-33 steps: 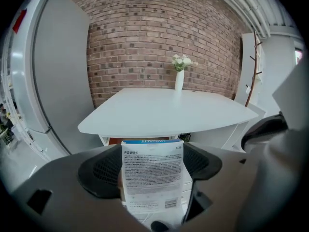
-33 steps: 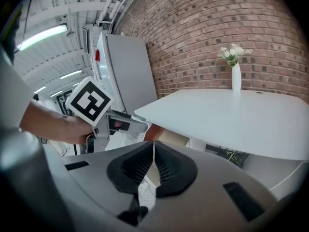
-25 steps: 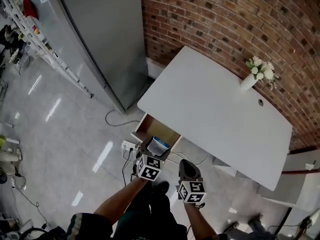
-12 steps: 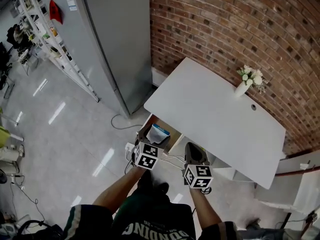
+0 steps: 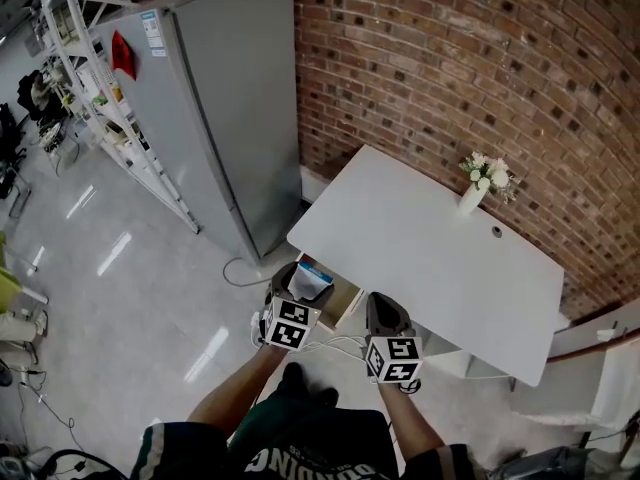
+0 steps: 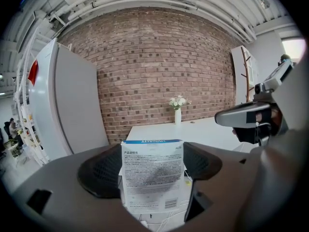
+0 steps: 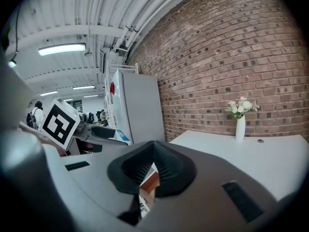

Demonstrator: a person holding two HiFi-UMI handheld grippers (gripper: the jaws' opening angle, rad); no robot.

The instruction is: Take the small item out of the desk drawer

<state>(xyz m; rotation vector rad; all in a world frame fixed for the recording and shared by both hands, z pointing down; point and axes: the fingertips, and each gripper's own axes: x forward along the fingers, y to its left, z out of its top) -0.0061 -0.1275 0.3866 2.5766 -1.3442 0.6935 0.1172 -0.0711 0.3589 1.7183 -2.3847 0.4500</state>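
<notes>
My left gripper [image 5: 299,290] is shut on a small white packet [image 5: 308,280] with a blue top edge and printed text. It holds the packet upright above the front of the open wooden drawer [image 5: 342,299]. In the left gripper view the packet [image 6: 152,180] stands between the dark pads of that gripper [image 6: 152,161]. My right gripper [image 5: 384,309] hangs to the right of the drawer, below the desk's near edge. Its jaws meet in the right gripper view [image 7: 153,153] with nothing held between them.
The white desk [image 5: 420,248] stands against a brick wall [image 5: 450,58] and carries a white vase of flowers [image 5: 477,184]. A grey fridge [image 5: 215,108] and a shelf rack [image 5: 90,98] are on the left. A power strip and cables [image 5: 330,345] lie on the floor.
The head view has tilted up and drawn back, showing more wall and fridge. Both grippers have shifted slightly, the left one still holding the packet over the drawer.
</notes>
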